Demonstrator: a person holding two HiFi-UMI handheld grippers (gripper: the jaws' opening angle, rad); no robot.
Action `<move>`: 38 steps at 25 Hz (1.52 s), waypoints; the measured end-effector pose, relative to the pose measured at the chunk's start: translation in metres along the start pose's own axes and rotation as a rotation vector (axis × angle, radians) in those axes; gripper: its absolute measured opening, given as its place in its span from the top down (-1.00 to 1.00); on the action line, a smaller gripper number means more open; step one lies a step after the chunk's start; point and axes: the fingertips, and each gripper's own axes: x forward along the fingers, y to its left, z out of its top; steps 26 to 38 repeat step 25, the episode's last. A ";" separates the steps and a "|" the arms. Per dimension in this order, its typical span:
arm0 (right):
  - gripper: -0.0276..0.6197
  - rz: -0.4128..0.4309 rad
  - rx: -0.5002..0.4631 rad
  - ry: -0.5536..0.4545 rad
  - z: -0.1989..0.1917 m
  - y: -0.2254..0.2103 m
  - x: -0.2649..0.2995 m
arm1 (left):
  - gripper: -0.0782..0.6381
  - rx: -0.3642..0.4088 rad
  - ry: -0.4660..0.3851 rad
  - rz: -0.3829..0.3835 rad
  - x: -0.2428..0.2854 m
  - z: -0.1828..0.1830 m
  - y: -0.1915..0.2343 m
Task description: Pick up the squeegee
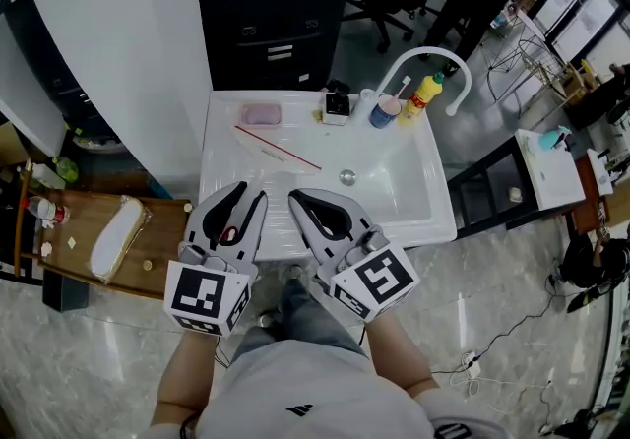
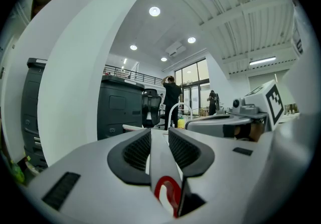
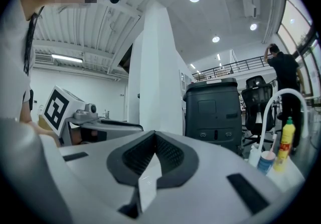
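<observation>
The squeegee [image 1: 277, 148] is a long thin red-and-white tool lying slantwise on the back left of the white sink [image 1: 224, 156]. Both grippers hover level over the sink's front edge, well short of the tool. My left gripper [image 1: 246, 194] [image 2: 159, 130] is open, with a narrow gap between its black pads and nothing in it. Just to its right, my right gripper [image 1: 301, 199] [image 3: 154, 135] has its pads meeting at the tip and holds nothing. Neither gripper view shows the squeegee; each shows the other gripper alongside.
A white curved faucet [image 1: 433, 57] rises at the sink's back right, beside a yellow bottle [image 1: 425, 93] and a blue-and-pink container [image 1: 384, 112]. Pink soap [image 1: 262, 114] and a small black item [image 1: 337, 104] sit on the back rim. A wooden bench [image 1: 98, 230] stands left, a dark cabinet [image 1: 276, 14] behind.
</observation>
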 end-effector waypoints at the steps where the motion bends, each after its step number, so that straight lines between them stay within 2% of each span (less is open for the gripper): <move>1: 0.89 0.001 -0.002 0.000 0.000 0.001 0.000 | 0.46 0.000 0.000 0.000 0.000 0.000 0.000; 38: 0.89 0.003 -0.012 0.005 -0.001 0.013 -0.004 | 0.46 -0.010 -0.005 0.015 -0.013 -0.002 0.002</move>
